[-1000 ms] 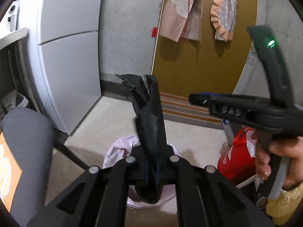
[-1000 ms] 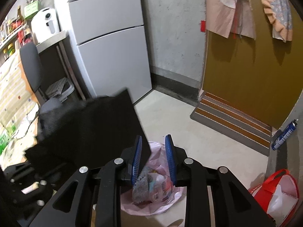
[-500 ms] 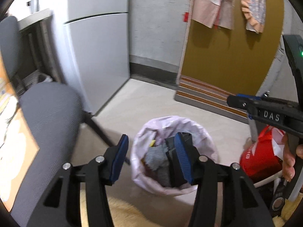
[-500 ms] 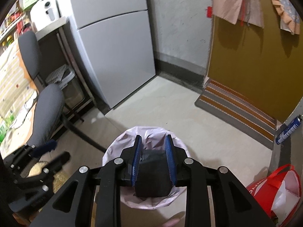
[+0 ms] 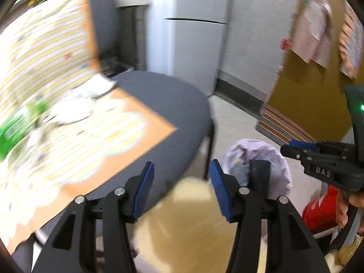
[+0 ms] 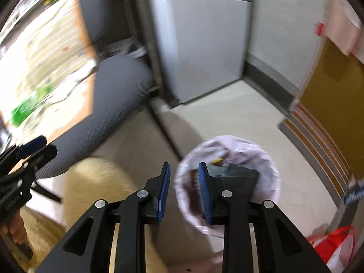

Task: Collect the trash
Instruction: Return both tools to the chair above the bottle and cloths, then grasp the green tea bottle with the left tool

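The left gripper points steeply down with its blue pads standing well apart and nothing between them; past the gap lie only the grey chair seat and a blurred pale-yellow fleecy shape close under the camera. Just beyond its right-hand pad, lower on the floor, sits the trash bag, pale lilac and open at the top, with a dark flat piece of trash standing up inside it. To that gripper's left spreads a table under a striped yellow cloth, smeared by blur, with something green and crumpled white paper on it.

The right gripper also tips downward, its pads a narrow gap apart and empty; bare floor shows between them. The trash bag lies just past and to the right of its right-hand pad, and the dark flat piece leans among other scraps inside it. In the left wrist view this gripper juts in level from the right edge, a person's fingers wrapped around its handle beside a red bag on the floor. In the right wrist view the left gripper enters from the left edge, over the chair seat, a hand gripping it below. A grey refrigerator stands beyond both tools.
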### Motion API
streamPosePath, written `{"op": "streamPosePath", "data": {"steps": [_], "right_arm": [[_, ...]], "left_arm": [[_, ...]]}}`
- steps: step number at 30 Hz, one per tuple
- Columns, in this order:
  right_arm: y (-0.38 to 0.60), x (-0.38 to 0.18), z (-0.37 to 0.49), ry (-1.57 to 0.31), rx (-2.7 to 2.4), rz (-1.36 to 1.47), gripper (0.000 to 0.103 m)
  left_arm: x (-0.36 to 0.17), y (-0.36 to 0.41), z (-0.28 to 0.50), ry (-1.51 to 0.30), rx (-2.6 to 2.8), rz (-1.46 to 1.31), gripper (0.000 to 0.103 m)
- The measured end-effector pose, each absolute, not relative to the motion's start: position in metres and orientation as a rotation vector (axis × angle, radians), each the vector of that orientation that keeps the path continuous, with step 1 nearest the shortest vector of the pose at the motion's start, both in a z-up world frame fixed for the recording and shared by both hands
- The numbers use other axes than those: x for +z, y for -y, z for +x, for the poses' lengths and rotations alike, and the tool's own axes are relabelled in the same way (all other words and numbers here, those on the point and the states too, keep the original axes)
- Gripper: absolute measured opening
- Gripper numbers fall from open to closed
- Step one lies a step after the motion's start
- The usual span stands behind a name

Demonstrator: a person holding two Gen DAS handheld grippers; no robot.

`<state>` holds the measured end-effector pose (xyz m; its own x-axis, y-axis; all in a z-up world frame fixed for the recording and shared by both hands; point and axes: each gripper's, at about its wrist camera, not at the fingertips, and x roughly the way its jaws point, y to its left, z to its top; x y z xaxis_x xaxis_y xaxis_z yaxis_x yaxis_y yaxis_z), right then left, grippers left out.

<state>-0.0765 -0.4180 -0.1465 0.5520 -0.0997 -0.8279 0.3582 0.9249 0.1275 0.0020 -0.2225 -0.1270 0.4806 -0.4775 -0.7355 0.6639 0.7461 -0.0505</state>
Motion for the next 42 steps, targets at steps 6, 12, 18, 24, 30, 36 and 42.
{"op": "streamPosePath", "data": {"steps": [6, 12, 18, 24, 30, 36, 42], "right_arm": [[0.362, -0.120, -0.033, -0.897, -0.103, 0.190, 0.035], [0.314, -0.103, 0.007, -0.863, 0.012, 0.080, 0.038], [0.276, -0.106, 0.049, -0.864, 0.075, 0.006, 0.041], [0.239, -0.108, 0.092, -0.867, 0.124, -0.070, 0.066], [0.209, -0.113, 0.127, -0.889, 0.151, -0.115, 0.072], [0.199, -0.109, 0.136, -0.864, 0.143, -0.134, 0.072], [0.206, -0.112, 0.141, -0.876, 0.122, -0.134, 0.072]], "left_arm": [[-0.111, 0.153, 0.026, -0.803, -0.525, 0.185, 0.055], [-0.097, 0.085, 0.051, -0.773, -0.361, 0.105, 0.061], [-0.093, 0.015, 0.080, -0.768, -0.223, 0.033, 0.079], [-0.095, -0.028, 0.108, -0.767, -0.167, -0.023, 0.081], [-0.094, -0.054, 0.148, -0.775, -0.204, -0.050, 0.089], [-0.106, -0.070, 0.199, -0.786, -0.249, -0.069, 0.094], [-0.125, -0.080, 0.241, -0.812, -0.302, -0.150, 0.094]]}}
